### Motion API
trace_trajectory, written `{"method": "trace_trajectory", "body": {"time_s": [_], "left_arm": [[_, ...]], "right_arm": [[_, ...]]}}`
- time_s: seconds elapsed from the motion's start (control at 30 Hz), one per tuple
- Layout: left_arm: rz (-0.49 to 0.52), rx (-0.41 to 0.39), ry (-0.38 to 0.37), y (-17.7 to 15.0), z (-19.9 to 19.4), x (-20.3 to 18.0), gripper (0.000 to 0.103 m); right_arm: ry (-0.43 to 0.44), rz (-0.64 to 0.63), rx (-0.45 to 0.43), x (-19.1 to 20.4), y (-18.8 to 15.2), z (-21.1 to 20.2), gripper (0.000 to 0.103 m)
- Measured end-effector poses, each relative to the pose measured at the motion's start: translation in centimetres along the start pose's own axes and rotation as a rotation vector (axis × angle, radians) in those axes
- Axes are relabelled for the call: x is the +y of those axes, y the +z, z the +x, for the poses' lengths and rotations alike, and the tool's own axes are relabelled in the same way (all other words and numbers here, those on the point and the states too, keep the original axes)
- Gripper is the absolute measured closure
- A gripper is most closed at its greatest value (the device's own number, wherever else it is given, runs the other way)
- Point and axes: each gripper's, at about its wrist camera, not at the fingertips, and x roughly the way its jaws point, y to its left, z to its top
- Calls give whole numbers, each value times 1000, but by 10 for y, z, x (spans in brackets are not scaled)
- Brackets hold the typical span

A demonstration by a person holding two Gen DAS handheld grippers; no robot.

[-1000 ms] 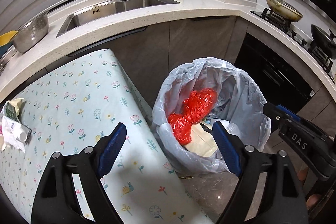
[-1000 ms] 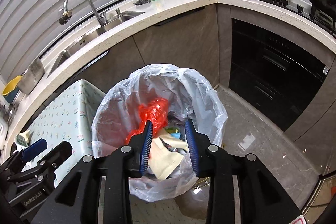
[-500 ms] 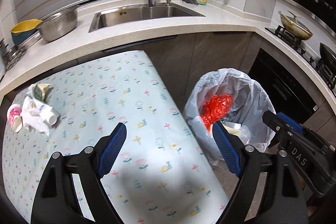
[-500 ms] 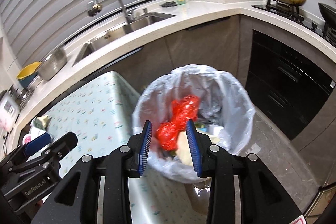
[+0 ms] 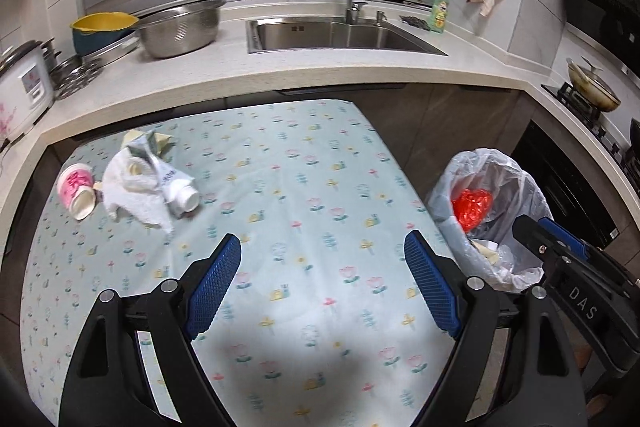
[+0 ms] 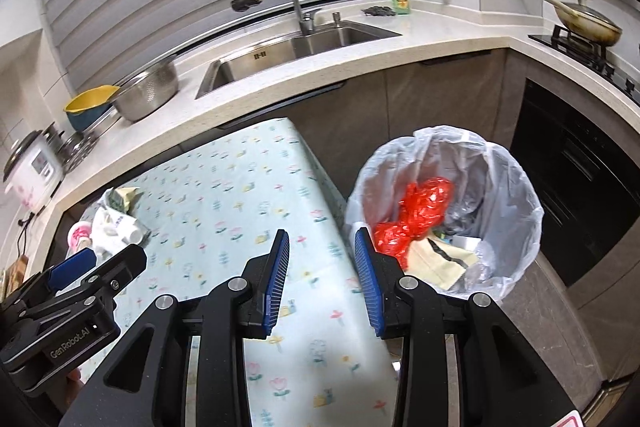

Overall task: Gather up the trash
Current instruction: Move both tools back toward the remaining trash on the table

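Trash lies in a heap at the table's far left: a pink paper cup (image 5: 76,191) on its side, a crumpled white tissue (image 5: 132,195), a white tube (image 5: 176,187) and a green wrapper (image 5: 146,143). The same heap (image 6: 116,223) shows in the right wrist view. My left gripper (image 5: 322,267) hangs open over the middle of the flowered tablecloth (image 5: 280,187), nothing between its fingers. My right gripper (image 6: 320,263) is over the table's right edge, jaws partly apart and empty. The lined trash bin (image 6: 444,211) stands on the floor to the right, holding a red bag (image 6: 420,215) and paper.
A counter wraps behind the table with a sink (image 5: 340,35), a steel colander (image 5: 180,31), a yellow bowl (image 5: 102,27) and a rice cooker (image 5: 22,83). A stove with a pan (image 6: 584,23) and a dark oven (image 6: 576,195) are on the right.
Both grippers have swung left, from over the bin to over the table. The trash heap has come into fuller view. Neither gripper's opening has visibly changed.
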Motion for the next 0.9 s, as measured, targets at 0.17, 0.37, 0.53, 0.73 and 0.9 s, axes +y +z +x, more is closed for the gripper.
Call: {"method": "trace_trajectory", "body": {"time_s": [0.17,0.37,0.53,0.73,0.9], "left_arm": [[-47,-6,29,-5,-10,37,23],[-108,-11,71,-14,-20,83,23],[-162,-2,109,-22,-24,124,23],[-211,5,161,-28,-27,169,23],[-255,13,202,-32,-26,207,23]], "right_arm": [[22,-42,9,33,-3,-1,69],[57,-105,18,79,-9,1,68],[93,-157,35,117,-16,7,67],[136,-213,60,162,-23,19,67],[165,-246,81,195,-26,34,67]]}}
